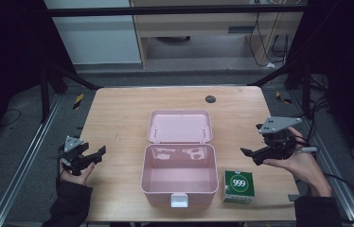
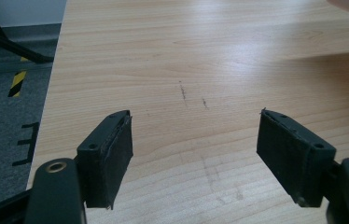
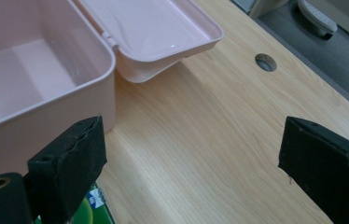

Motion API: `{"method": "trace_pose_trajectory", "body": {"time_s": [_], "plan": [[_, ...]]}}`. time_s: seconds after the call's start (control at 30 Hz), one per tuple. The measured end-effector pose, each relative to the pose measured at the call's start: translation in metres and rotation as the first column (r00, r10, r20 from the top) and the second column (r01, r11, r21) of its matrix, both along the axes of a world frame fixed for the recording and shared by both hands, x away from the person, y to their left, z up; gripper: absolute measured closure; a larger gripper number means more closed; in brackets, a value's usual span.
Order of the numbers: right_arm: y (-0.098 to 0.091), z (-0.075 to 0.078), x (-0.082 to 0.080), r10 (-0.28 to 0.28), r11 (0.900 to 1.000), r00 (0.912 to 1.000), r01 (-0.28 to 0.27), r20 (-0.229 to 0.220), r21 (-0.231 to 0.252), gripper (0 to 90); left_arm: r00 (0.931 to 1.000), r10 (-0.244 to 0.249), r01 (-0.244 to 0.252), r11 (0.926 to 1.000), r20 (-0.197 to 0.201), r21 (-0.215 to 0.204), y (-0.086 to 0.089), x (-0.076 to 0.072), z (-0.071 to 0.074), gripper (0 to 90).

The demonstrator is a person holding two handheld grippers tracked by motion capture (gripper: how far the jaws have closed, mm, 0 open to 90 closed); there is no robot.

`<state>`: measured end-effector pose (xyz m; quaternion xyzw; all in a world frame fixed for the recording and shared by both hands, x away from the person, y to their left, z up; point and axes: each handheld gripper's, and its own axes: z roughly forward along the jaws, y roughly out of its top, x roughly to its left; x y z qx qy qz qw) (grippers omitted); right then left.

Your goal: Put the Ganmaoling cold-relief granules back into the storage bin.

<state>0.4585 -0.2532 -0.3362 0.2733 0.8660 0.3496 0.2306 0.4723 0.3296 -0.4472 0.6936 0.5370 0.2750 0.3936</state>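
A pink plastic box (image 1: 179, 177) stands open and empty in the middle of the wooden table, its lid (image 1: 180, 126) laid back flat behind it. A small green and white carton marked 999 (image 1: 238, 186) lies just right of the box, near the front edge. My right gripper (image 1: 252, 153) hovers above the table to the right of the box, open, with nothing between its fingers; its own view looks past the box wall (image 3: 46, 109) and catches the carton's corner (image 3: 91, 207). My left gripper (image 1: 100, 152) rests open at the table's left edge, over bare wood (image 2: 196, 93).
A round cable hole (image 1: 210, 99) sits in the table's back middle. Metal rails run along both sides of the table, with dark floor beyond. Cables trail at the right. Black and yellow tape (image 2: 16, 83) marks the floor left of the table.
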Motion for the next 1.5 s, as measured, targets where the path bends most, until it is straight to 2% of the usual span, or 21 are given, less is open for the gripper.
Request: {"method": "trace_pose_trajectory", "body": {"time_s": [0.03, 0.1, 0.13, 0.17, 0.27, 0.3, 0.33, 0.47, 0.5, 0.73, 0.8, 0.83, 0.9, 0.93, 1.07, 1.13, 1.27, 1.5], "plan": [[0.004, 0.002, -0.002, 0.025, 0.9994, 0.9996, -0.025, -0.01, -0.024, 7.3, 1.0, -0.002, 0.002, 1.0, 0.0, 0.0, 0.0, 0.0, 0.0, 26.3], [0.006, 0.002, -0.003, 0.041, 0.9983, 0.9991, -0.042, -0.012, -0.041, 7.2, 1.0, -0.004, 0.004, 1.0, -0.005, 0.003, -0.001, 0.001, -0.001, 26.3], [0.01, 0.003, -0.005, 0.071, 0.9946, 0.9972, -0.073, -0.025, -0.074, 6.8, 1.0, -0.007, 0.007, 1.0, -0.005, 0.005, -0.001, 0.001, -0.001, 26.3], [0.01, 0.003, -0.005, 0.071, 0.9946, 0.9972, -0.073, -0.025, -0.074, 6.8, 1.0, -0.006, 0.006, 1.0, -0.004, 0.004, -0.002, 0.001, -0.001, 26.3], [0.015, 0.003, -0.008, 0.114, 0.9857, 0.9923, -0.119, -0.048, -0.119, 6.6, 0.9999, -0.012, 0.013, 0.9999, -0.008, 0.009, -0.003, 0.001, -0.002, 26.3], [0.017, 0.002, -0.009, 0.129, 0.9817, 0.9901, -0.136, -0.055, -0.134, 6.4, 0.9999, -0.013, 0.013, 0.9999, -0.008, 0.01, -0.003, 0.001, -0.002, 26.3], [0.02, 0.002, -0.01, 0.155, 0.9716, 0.985, -0.166, -0.077, -0.169, 6.2, 0.9999, -0.014, 0.014, 0.9998, -0.008, 0.011, -0.003, 0.001, -0.002, 26.3], [0.024, -0.001, -0.013, 0.19, 0.9513, 0.9751, -0.212, -0.114, -0.224, 5.0, 0.9998, -0.017, 0.017, 0.9998, -0.01, 0.013, -0.004, 0.001, -0.002, 26.3], [0.024, -0.001, -0.013, 0.19, 0.9513, 0.9751, -0.212, -0.114, -0.224, 5.0, 0.9998, -0.017, 0.017, 0.9998, -0.01, 0.013, -0.004, 0.001, -0.002, 26.3], [0.031, -0.007, -0.018, 0.232, 0.9174, 0.9557, -0.277, -0.18, -0.286, 4.8, 0.9995, -0.025, 0.026, 0.9995, -0.017, 0.02, -0.006, 0.001, -0.003, 26.2], [0.031, -0.008, -0.019, 0.236, 0.9136, 0.9534, -0.283, -0.188, -0.291, 4.8, 0.9995, -0.026, 0.027, 0.9994, -0.017, 0.021, -0.006, 0.001, -0.003, 26.2], [0.033, -0.009, -0.02, 0.242, 0.9049, 0.9486, -0.296, -0.204, -0.305, 4.8, 0.9995, -0.027, 0.027, 0.9994, -0.017, 0.021, -0.006, 0.001, -0.003, 26.2], [0.034, -0.011, -0.022, 0.248, 0.8975, 0.9431, -0.31, -0.221, -0.314, 4.8, 0.9995, -0.027, 0.028, 0.9993, -0.018, 0.023, -0.006, 0.001, -0.004, 26.2], [0.034, -0.011, -0.022, 0.248, 0.8975, 0.9431, -0.31, -0.221, -0.314, 4.8, 0.9995, -0.028, 0.028, 0.9993, -0.018, 0.023, -0.007, 0.001, -0.004, 26.2], [0.037, -0.016, -0.023, 0.26, 0.8811, 0.9333, -0.334, -0.247, -0.334, 4.8, 0.9994, -0.03, 0.031, 0.9991, -0.02, 0.029, -0.007, 0.001, -0.004, 26.2], [0.039, -0.017, -0.024, 0.262, 0.8784, 0.9296, -0.341, -0.259, -0.335, 4.5, 0.9993, -0.031, 0.031, 0.9991, -0.022, 0.03, -0.007, 0.001, -0.004, 26.1], [0.041, -0.022, -0.026, 0.262, 0.874, 0.9281, -0.344, -0.265, -0.343, 3.6, 0.9994, -0.029, 0.029, 0.999, -0.017, 0.034, -0.008, 0.001, -0.004, 26.2], [0.045, -0.031, -0.031, 0.275, 0.8591, 0.914, -0.373, -0.298, -0.351, 4.2, 0.9994, -0.029, 0.03, 0.9989, -0.021, 0.036, -0.008, 0.001, -0.004, 26.2]]}}
